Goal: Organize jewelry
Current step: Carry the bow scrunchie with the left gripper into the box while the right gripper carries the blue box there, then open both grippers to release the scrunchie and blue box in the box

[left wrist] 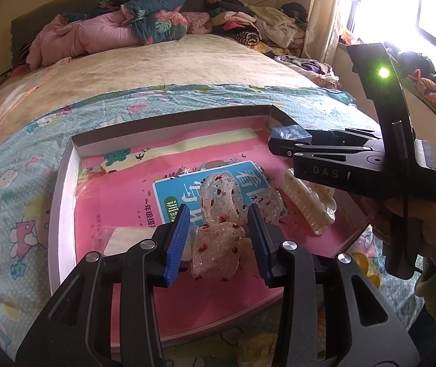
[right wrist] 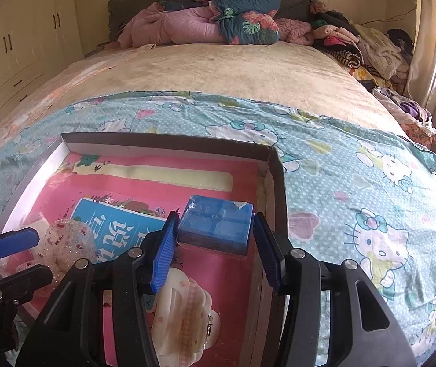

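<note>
A shallow cardboard tray (left wrist: 65,177) with a pink lining lies on the bed. My left gripper (left wrist: 221,223) is open, its blue fingers on either side of a sheer glittery bow with red specks (left wrist: 221,214). The bow lies on the tray floor. A cream claw hair clip (left wrist: 306,205) lies to its right, also seen under my right gripper (right wrist: 184,315). My right gripper (right wrist: 214,238) is open around a blue plastic box (right wrist: 218,223) at the tray's right wall, fingers close to its sides. The bow (right wrist: 65,244) and left gripper (right wrist: 16,257) show at left.
A small clear packet (left wrist: 123,238) lies in the tray left of the bow. A Hello Kitty sheet (right wrist: 355,198) covers the near bed. Quilts (right wrist: 218,18) and a clothes pile (right wrist: 364,49) lie at the far end. A window (left wrist: 401,6) is at right.
</note>
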Action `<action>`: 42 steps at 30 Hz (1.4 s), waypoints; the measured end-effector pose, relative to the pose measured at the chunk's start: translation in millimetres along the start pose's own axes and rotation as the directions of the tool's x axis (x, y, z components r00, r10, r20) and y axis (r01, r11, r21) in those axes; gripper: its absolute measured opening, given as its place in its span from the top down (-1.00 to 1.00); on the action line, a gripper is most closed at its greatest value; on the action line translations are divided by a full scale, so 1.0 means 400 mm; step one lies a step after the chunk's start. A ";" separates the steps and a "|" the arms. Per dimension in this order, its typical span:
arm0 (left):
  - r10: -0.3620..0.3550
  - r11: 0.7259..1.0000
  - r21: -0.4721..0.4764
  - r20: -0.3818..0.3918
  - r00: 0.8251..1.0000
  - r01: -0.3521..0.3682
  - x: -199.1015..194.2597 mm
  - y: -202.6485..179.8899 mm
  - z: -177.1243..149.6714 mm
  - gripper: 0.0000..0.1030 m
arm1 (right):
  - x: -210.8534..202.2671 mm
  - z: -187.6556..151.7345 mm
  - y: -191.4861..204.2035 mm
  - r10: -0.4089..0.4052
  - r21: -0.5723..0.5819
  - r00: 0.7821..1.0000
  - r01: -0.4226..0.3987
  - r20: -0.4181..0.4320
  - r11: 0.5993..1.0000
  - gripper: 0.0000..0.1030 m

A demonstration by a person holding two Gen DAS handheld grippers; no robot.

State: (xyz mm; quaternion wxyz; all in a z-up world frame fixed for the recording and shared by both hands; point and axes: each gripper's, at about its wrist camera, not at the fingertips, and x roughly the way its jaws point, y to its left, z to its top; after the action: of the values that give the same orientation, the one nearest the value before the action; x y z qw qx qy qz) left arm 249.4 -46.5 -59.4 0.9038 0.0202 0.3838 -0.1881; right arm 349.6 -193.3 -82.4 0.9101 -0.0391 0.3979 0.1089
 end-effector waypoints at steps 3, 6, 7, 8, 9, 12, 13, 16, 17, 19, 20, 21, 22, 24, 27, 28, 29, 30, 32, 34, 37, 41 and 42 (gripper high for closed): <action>0.003 1.000 -0.006 0.006 1.000 -0.003 -0.008 0.002 -0.001 0.33 | -0.018 -0.003 -0.001 0.000 0.002 1.000 0.000 0.020 1.000 -0.15; 0.007 1.000 -0.012 0.013 1.000 -0.007 -0.021 0.004 -0.004 0.32 | -0.045 -0.004 0.000 0.001 0.012 0.999 -0.001 0.044 1.000 -0.21; 0.007 1.000 -0.013 0.016 1.000 -0.007 -0.025 0.004 -0.003 0.30 | -0.057 -0.006 -0.001 0.003 0.017 0.999 -0.004 0.053 1.000 -0.24; 0.009 1.000 -0.014 0.022 1.000 -0.008 -0.033 0.003 -0.004 0.29 | -0.067 -0.007 -0.001 0.003 0.021 0.998 -0.004 0.060 1.000 -0.30; 0.010 1.000 -0.014 0.027 1.000 -0.010 -0.039 0.002 -0.004 0.22 | -0.082 -0.009 -0.001 0.003 0.024 0.997 -0.005 0.073 1.000 -0.35; 0.011 1.000 -0.021 0.042 0.999 -0.010 -0.059 0.001 -0.003 0.12 | -0.125 -0.018 0.001 -0.006 0.027 0.995 0.003 0.104 1.000 -0.46; 0.012 1.000 -0.023 0.047 0.999 -0.011 -0.066 0.001 -0.003 0.09 | -0.140 -0.022 0.000 -0.008 0.032 0.994 0.005 0.113 0.999 -0.49; 0.018 1.000 -0.025 0.063 0.998 -0.016 -0.088 -0.003 -0.004 -0.01 | -0.182 -0.036 -0.003 -0.009 0.046 0.990 0.002 0.138 0.999 -0.59; 0.019 0.999 -0.028 0.070 0.997 -0.017 -0.097 -0.004 -0.004 -0.02 | -0.193 -0.040 -0.004 -0.010 0.049 0.990 0.003 0.144 0.999 -0.63; 0.019 0.999 -0.030 0.080 0.997 -0.017 -0.109 -0.006 -0.004 -0.08 | -0.222 -0.048 -0.004 -0.013 0.054 0.987 0.005 0.161 0.999 -0.67; 0.020 0.999 -0.031 0.085 0.996 -0.017 -0.116 -0.008 -0.003 -0.10 | -0.236 -0.053 -0.005 -0.016 0.058 0.986 0.007 0.168 0.998 -0.69; 0.022 0.999 -0.031 0.092 0.995 -0.019 -0.124 -0.011 -0.002 -0.15 | -0.248 -0.056 -0.004 -0.019 0.061 0.985 0.008 0.174 0.998 -0.71; 0.023 0.999 -0.032 0.100 0.995 -0.020 -0.133 -0.014 -0.001 -0.19 | -0.259 -0.060 -0.005 -0.019 0.063 0.983 0.008 0.181 0.998 -0.72; 0.022 0.999 -0.034 0.113 0.993 -0.018 -0.148 -0.018 0.000 -0.29 | -0.284 -0.067 -0.007 -0.024 0.071 0.981 0.011 0.194 0.997 -0.75; 0.021 0.999 -0.030 0.136 0.990 -0.017 -0.173 -0.028 0.001 -0.44 | -0.320 -0.079 -0.009 -0.028 0.083 0.977 0.011 0.211 0.996 -0.80; 0.023 0.999 -0.029 0.144 0.989 -0.019 -0.181 -0.030 0.001 -0.52 | -0.332 -0.083 -0.009 -0.030 0.086 0.976 0.011 0.217 0.996 -0.80; 0.024 0.999 -0.029 0.151 0.988 -0.019 -0.190 -0.033 0.001 -0.56 | -0.346 -0.089 -0.009 -0.033 0.087 0.974 0.014 0.224 0.996 -0.82; 0.023 0.999 -0.029 0.159 0.987 -0.019 -0.200 -0.036 0.000 -0.63 | -0.355 -0.092 -0.007 -0.038 0.088 0.973 0.018 0.229 0.996 -0.82; 0.026 0.999 -0.030 0.171 0.985 -0.021 -0.217 -0.040 -0.002 -0.70 | -0.378 -0.101 -0.005 -0.042 0.090 0.970 0.021 0.240 0.996 -0.83; 0.024 0.999 -0.028 0.185 0.982 -0.019 -0.236 -0.044 -0.006 -0.77 | -0.395 -0.106 -0.004 -0.046 0.094 0.968 0.024 0.248 0.995 -0.83; 0.029 0.999 -0.025 0.200 0.979 -0.024 -0.257 -0.052 -0.012 -0.78 | -0.425 -0.117 -0.003 -0.048 0.099 0.964 0.023 0.260 0.995 -0.84; 0.034 0.999 -0.030 0.216 0.976 -0.028 -0.283 -0.052 -0.018 -0.78 | -0.463 -0.131 0.004 -0.052 0.097 0.959 0.026 0.278 0.995 -0.84; 0.037 0.999 -0.033 0.221 0.975 -0.030 -0.290 -0.052 -0.020 -0.78 | -0.470 -0.135 0.005 -0.051 0.098 0.958 0.025 0.282 0.995 -0.84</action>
State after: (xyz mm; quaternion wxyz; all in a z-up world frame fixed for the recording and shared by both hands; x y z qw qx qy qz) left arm 162.9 -26.7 18.5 0.9442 -0.0075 0.2831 -0.1684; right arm 186.7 -231.4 18.8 0.9605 0.0119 0.2670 0.0771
